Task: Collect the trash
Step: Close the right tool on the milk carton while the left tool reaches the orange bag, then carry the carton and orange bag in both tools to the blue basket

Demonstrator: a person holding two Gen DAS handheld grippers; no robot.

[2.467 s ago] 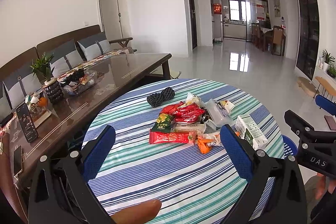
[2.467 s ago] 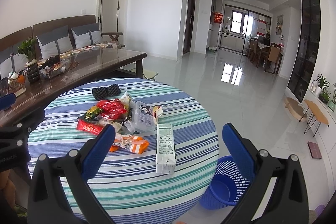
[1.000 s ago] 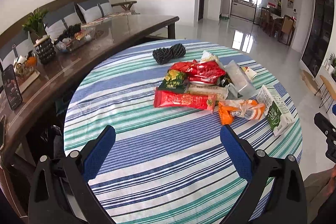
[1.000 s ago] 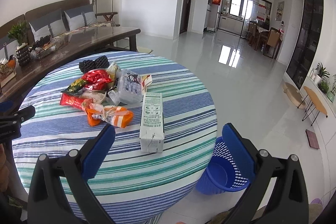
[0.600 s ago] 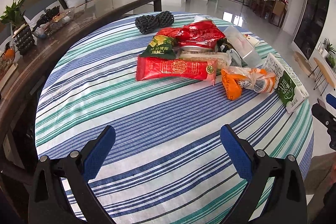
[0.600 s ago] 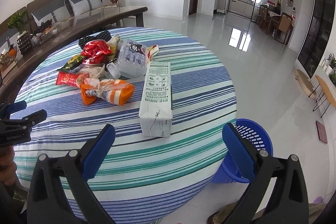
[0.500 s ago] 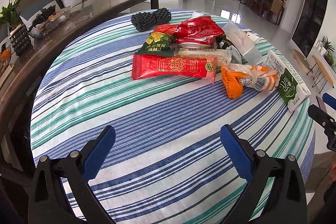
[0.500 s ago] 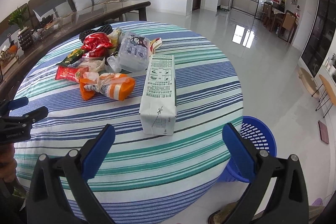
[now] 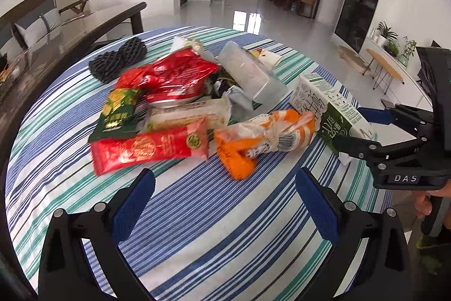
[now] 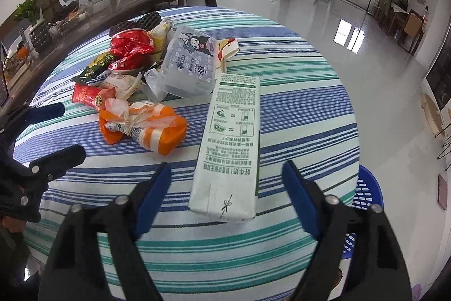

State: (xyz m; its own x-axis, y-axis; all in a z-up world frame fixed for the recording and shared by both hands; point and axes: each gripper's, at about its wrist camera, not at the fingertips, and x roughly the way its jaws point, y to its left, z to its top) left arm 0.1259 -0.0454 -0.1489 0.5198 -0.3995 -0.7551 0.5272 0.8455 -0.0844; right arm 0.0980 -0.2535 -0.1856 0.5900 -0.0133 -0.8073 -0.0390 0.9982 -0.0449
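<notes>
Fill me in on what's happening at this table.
A person is clearing trash from a round striped table with a gripper in each hand. The right gripper has just been closing around the near end of a milk carton lying flat, pads not yet on it. The left gripper is open and empty, short of an orange bag and a red wrapper. A blue basket waits on the floor beside the table.

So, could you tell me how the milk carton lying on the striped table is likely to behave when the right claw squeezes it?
The milk carton lies flat on a broad face, so it probably won't roll. Its boxy card walls look stiff, though they may dent inward if it is empty. The right claw has just been closing, with the carton's end between its pads but not yet pressed.
</notes>
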